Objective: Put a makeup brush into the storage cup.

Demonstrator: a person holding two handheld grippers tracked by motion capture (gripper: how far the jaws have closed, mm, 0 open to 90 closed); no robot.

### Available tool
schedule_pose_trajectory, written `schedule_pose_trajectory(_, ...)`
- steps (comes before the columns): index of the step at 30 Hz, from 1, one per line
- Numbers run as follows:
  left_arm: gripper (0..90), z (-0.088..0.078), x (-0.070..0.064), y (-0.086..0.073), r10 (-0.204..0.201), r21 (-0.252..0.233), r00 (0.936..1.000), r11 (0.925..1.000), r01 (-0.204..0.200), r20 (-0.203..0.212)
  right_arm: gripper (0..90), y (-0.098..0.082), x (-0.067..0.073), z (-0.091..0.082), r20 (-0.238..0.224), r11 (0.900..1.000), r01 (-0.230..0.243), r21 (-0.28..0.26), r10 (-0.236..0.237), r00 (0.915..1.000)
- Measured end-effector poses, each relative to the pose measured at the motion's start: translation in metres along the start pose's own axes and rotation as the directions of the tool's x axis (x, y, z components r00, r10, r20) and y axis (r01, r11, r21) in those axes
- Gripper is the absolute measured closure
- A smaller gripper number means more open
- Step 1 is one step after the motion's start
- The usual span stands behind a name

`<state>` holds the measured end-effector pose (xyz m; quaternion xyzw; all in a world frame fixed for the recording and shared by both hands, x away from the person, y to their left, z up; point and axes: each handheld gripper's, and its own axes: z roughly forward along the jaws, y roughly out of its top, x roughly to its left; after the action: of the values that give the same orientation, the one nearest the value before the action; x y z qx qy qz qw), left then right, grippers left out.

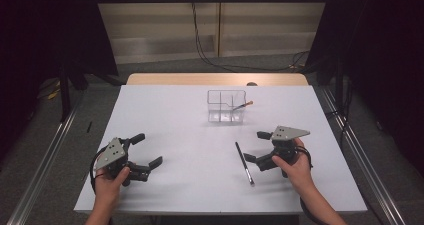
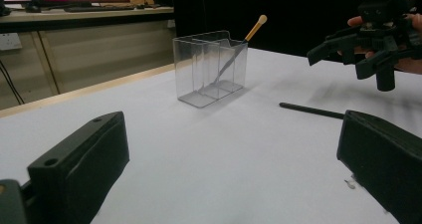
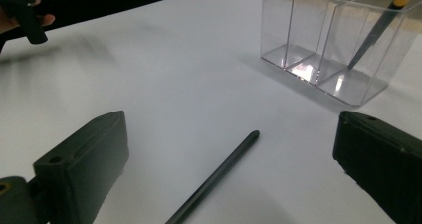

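Right now my right gripper (image 1: 256, 147) hangs just above the white table (image 1: 190, 135) with its jaws wide apart and empty, the black pen (image 1: 244, 163) lying flat on the table between them. My left gripper (image 1: 146, 150) rests well apart, its jaws also spread and holding nothing. Farther back stands the clear organizer (image 1: 226, 105), a yellow-tipped brush (image 1: 240, 106) leaning in its right compartment.

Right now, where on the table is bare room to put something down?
Free: the wide middle between the left claw and the black brush, and the far left beside the clear organizer. Crowded: around the right claw, close to that brush.
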<state>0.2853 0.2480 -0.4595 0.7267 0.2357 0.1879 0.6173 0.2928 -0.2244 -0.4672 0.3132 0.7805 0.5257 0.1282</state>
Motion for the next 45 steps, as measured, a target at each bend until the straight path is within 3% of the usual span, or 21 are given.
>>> schedule_pose_trajectory(9,0.0,0.0,0.0,0.0,0.0,0.003,1.0,1.0,0.0,0.002,1.1,0.006,0.006,0.011,0.006,0.99,0.005,0.142,-0.006,1.0)
schedule_pose_trajectory(11,0.0,0.0,0.0,0.0,0.0,0.006,1.0,1.0,0.0,0.003,1.3,0.009,0.008,0.013,0.011,0.98,-0.006,0.197,0.004,0.9999)
schedule_pose_trajectory(14,0.0,0.0,0.0,-0.001,-0.001,0.008,1.0,1.0,0.001,0.004,1.5,0.01,0.008,0.015,0.017,0.974,-0.019,0.225,0.015,0.9997)
schedule_pose_trajectory(19,0.0,0.001,0.001,-0.001,-0.002,0.008,1.0,1.0,0.002,0.006,2.8,0.012,0.013,0.02,0.024,0.941,-0.013,0.338,0.005,0.9997)
schedule_pose_trajectory(20,0.0,0.001,0.001,-0.001,-0.002,0.008,1.0,1.0,0.002,0.006,2.8,0.012,0.013,0.02,0.024,0.941,-0.013,0.338,0.005,0.9997)
schedule_pose_trajectory(22,0.0,0.001,0.001,-0.001,-0.001,0.01,1.0,1.0,0.001,0.008,3.0,0.013,0.015,0.023,0.026,0.925,-0.006,0.379,-0.004,0.9996)
schedule_pose_trajectory(24,0.0,0.001,0.001,-0.001,-0.001,0.009,1.0,1.0,0.001,0.008,3.2,0.014,0.015,0.024,0.025,0.92,-0.005,0.393,-0.006,0.9997)
schedule_pose_trajectory(25,0.0,0.001,0.001,-0.001,-0.003,0.009,1.0,1.0,0.003,0.008,4.2,0.014,0.015,0.025,0.026,0.904,-0.002,0.427,-0.01,0.9996)
schedule_pose_trajectory(26,0.0,0.002,0.001,-0.001,-0.002,0.01,1.0,0.9999,0.002,0.008,4.2,0.014,0.015,0.025,0.026,0.904,-0.002,0.427,-0.01,0.9996)
schedule_pose_trajectory(27,0.0,0.002,0.001,-0.001,-0.001,0.011,1.0,0.9999,0.001,0.007,6.9,0.015,0.016,0.027,0.032,0.887,-0.005,0.463,-0.011,0.9994)
schedule_pose_trajectory(28,0.0,0.002,0.001,-0.001,-0.004,0.011,1.0,0.9999,0.004,0.008,6.9,0.015,0.016,0.027,0.032,0.887,-0.005,0.463,-0.011,0.9994)
schedule_pose_trajectory(29,0.0,0.002,0.0,-0.002,-0.009,0.01,0.9999,0.9999,0.009,0.012,7.6,0.015,0.016,0.028,0.038,0.877,-0.005,0.48,-0.015,0.9992)
schedule_pose_trajectory(32,0.0,0.003,0.0,-0.002,-0.007,0.014,0.9999,0.9999,0.007,0.012,8.3,0.016,0.015,0.031,0.049,0.842,-0.001,0.54,-0.031,0.9983)
schedule_pose_trajectory(34,0.0,0.003,0.001,-0.002,-0.007,0.015,0.9999,0.9999,0.007,0.012,8.7,0.017,0.016,0.031,0.048,0.836,0.001,0.549,-0.032,0.9984)
schedule_pose_trajectory(37,0.0,0.003,0.0,-0.002,-0.011,0.017,0.9999,0.9998,0.011,0.01,11.8,0.02,0.017,0.033,0.053,0.818,0.01,0.576,-0.05,0.9974)
schedule_pose_trajectory(38,0.0,0.003,0.0,-0.002,-0.011,0.017,0.9999,0.9998,0.011,0.01,11.8,0.02,0.017,0.033,0.053,0.818,0.01,0.576,-0.05,0.9974)
schedule_pose_trajectory(40,0.0,0.003,0.001,-0.002,-0.011,0.019,0.9999,0.9998,0.011,0.008,14.1,0.021,0.018,0.035,0.057,0.801,0.004,0.598,-0.048,0.9973)
schedule_pose_trajectory(41,0.0,0.003,0.001,-0.002,-0.012,0.02,0.9999,0.9997,0.012,0.007,14.1,0.021,0.018,0.035,0.057,0.801,0.004,0.598,-0.048,0.9973)
schedule_pose_trajectory(42,0.0,0.003,0.001,-0.002,-0.011,0.018,0.9999,0.9998,0.011,0.009,14.8,0.021,0.018,0.037,0.06,0.791,0.007,0.612,-0.056,0.9966)
schedule_pose_trajectory(45,0.0,0.003,0.001,-0.002,-0.012,0.019,0.9999,0.9998,0.012,0.007,15.7,0.02,0.018,0.038,0.059,0.782,0.009,0.623,-0.058,0.9966)
